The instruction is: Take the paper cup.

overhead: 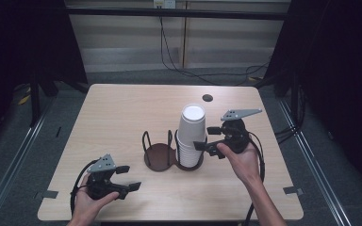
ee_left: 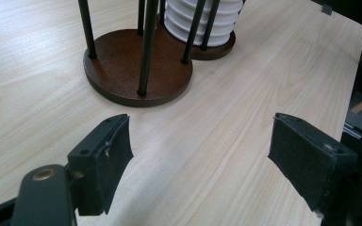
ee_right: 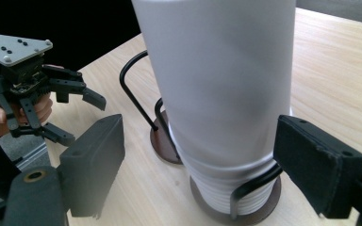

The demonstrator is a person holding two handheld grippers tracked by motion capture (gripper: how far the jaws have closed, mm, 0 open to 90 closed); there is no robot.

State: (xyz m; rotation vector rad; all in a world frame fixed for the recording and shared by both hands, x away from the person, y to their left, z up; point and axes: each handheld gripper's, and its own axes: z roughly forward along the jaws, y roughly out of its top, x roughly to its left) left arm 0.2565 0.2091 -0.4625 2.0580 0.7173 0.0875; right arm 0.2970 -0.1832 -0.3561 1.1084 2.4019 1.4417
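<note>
So the right gripper (overhead: 206, 138) is up against the stack of white cups (overhead: 191, 134), which sits in the right-hand bay of a two-bay wire cup holder (overhead: 159, 157) around the middle of the table (overhead: 122, 108). Its jaws are spread wide on either side of the stack, not squeezing anything yet. The left gripper (overhead: 125, 177) is parked near the front left corner of the table, jaws also wide apart, holding nothing.

What I'd worry about: the cups are nested tight, so a pinch too low probably lifts several at once, or drags the whole holder along, since nothing is pinning the base. Paper-thin walls could also crumple if the squeeze is hard. And the stack is tall, so a sideways nudge from one jaw might tip it.

View differences: the right gripper view shows how the stack (ee_right: 217, 94) sits between the jaws with gaps on both sides, plus the wire loop (ee_right: 252, 186) hugging the lowest cups. The left gripper view gives a clear look at the bare brown disc of the left bay (ee_left: 136, 70), nothing in it. The high view is where you see both hands' spacing overall.
</note>
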